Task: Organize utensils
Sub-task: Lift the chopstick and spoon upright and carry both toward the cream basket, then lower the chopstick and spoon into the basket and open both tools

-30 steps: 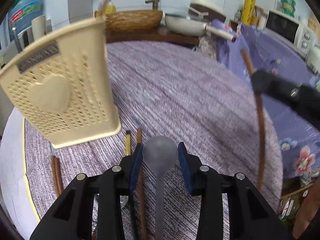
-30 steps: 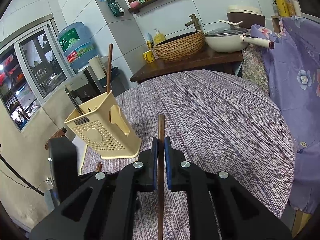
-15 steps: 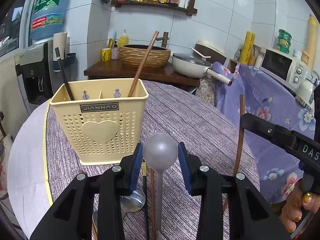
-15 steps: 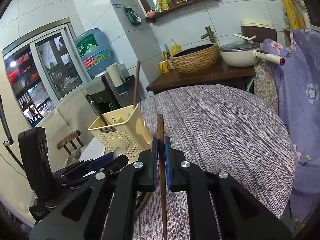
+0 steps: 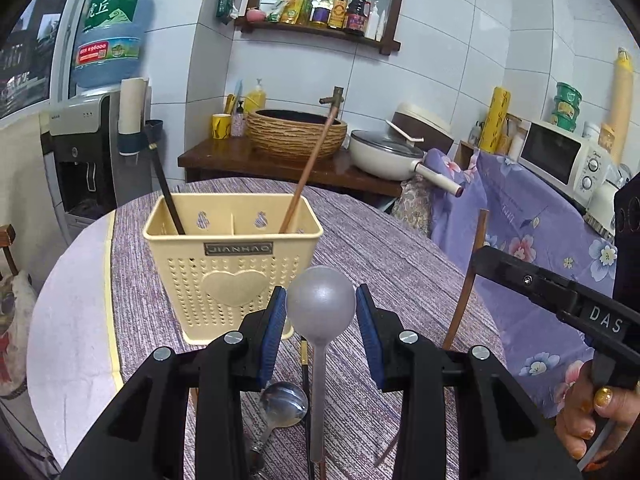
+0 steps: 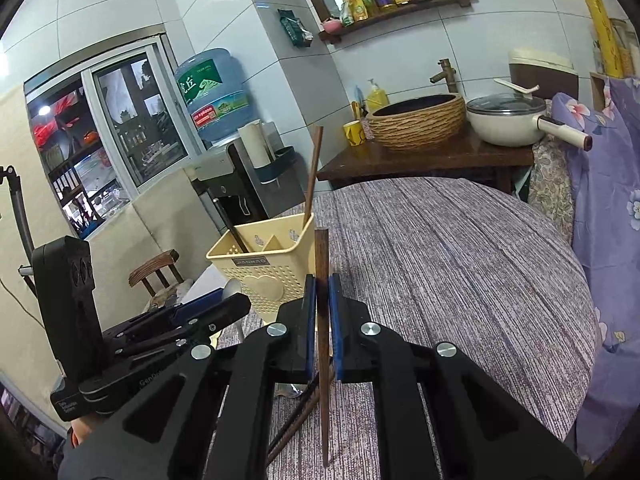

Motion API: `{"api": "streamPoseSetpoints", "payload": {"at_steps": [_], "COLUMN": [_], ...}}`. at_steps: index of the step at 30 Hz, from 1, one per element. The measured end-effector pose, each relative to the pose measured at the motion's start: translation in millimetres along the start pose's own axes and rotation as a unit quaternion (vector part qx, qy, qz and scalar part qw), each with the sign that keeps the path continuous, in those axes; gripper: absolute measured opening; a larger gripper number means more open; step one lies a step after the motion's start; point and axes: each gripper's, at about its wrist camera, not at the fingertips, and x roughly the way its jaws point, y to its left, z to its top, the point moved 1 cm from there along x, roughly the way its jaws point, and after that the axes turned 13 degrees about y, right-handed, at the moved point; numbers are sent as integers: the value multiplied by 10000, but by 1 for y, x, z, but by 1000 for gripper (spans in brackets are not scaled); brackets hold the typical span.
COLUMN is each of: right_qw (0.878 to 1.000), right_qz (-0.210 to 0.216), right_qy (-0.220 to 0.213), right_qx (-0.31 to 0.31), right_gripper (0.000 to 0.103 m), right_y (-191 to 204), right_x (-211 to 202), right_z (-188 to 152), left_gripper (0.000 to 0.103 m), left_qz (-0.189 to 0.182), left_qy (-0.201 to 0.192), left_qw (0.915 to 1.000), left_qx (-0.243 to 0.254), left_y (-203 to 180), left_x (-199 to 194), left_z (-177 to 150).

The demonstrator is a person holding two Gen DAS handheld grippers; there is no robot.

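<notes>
In the lower centre of the left wrist view, the left gripper (image 5: 321, 307) is being kept fairly wide, its blue-padded fingers (image 5: 273, 330) flanking the round bowl of a matte grey spoon (image 5: 320, 300); the pads look to be touching the bowl's sides, though firm contact cannot be confirmed. The spoon's thin straight handle is running down toward the bottom edge. Beneath it, on the woven purple tablecloth (image 5: 380, 248), a shiny metal spoon (image 5: 283, 400) and a dark chopstick with a yellow band (image 5: 305, 364) are lying.

At the centre of the right wrist view, the right gripper (image 6: 322, 320) is being held nearly closed, its pads clamped on a square-sectioned dark wooden chopstick (image 6: 321, 256) standing upright, its lower tip near the bottom of the frame.

The cream plastic utensil holder (image 5: 232, 264), perforated and embossed with a heart, is standing left of centre in the left view, just beyond the left fingers. A black chopstick (image 5: 166, 192) is leaning in its left compartment and a brown wooden chopstick (image 5: 310, 172) in its right one.
</notes>
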Motion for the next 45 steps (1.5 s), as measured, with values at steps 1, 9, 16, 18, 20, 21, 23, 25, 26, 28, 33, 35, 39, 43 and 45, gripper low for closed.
{"api": "streamPoseSetpoints", "payload": {"at_steps": [1, 9, 16, 18, 20, 21, 23, 25, 26, 28, 33, 35, 39, 43, 45], "right_qw": [10000, 9990, 9960, 9951, 9938, 9928, 9923, 9929, 9929, 9933, 9956, 9961, 9969, 9972, 9976], "right_qz": [1, 201, 322, 302, 237, 146, 85, 64, 12, -57, -153, -173, -198, -229, -221], "right_qy": [-6, -196, -520, -649, -804, -917, -985, -952, -935, -879, -637, -566, -439, -338, -281], "right_qx": [-39, -347, -650, -685, -725, -756, -742, -716, -737, -748, -669, -649, -626, -629, -595], "right_gripper": [8, 8, 7, 8, 8, 8, 8, 8, 7, 7, 8, 7, 7, 7, 3], "right_y": [2, 27, 61, 69, 76, 80, 83, 84, 84, 82, 73, 69, 63, 59, 56], "right_x": [-1, -15, -34, -37, -39, -39, -35, -23, -15, 2, 42, 52, 66, 76, 81], "right_z": [1, 38, 105, 126, 144, 154, 166, 173, 173, 167, 144, 135, 122, 111, 106], "left_gripper": [36, 36, 36, 36, 36, 36, 36, 36, 36, 36, 36, 36, 36, 36, 36], "left_qz": [2, 62, 42, 123, 207, 234, 313, 362, 423, 550, 762, 797, 827, 885, 890], "left_qy": [-23, -444, -1041, -1184, -1318, -1360, -1473, -1550, -1555, -1616, -1571, -1551, -1368, -1236, -1150], "left_qw": [10000, 9988, 9926, 9899, 9874, 9864, 9838, 9823, 9822, 9814, 9812, 9810, 9834, 9850, 9858], "left_qx": [-11, -204, -619, -767, -857, -892, -976, -991, -963, -882, -824, -848, -858, -816, -838], "left_y": [2, 27, 58, 67, 74, 76, 83, 86, 86, 87, 87, 89, 90, 90, 91], "left_x": [-2, -31, -59, -60, -58, -56, -52, -47, -43, -34, -9, -1, 14, 22, 26], "left_z": [1, 34, 97, 113, 124, 128, 134, 133, 131, 122, 97, 87, 70, 57, 52]}}
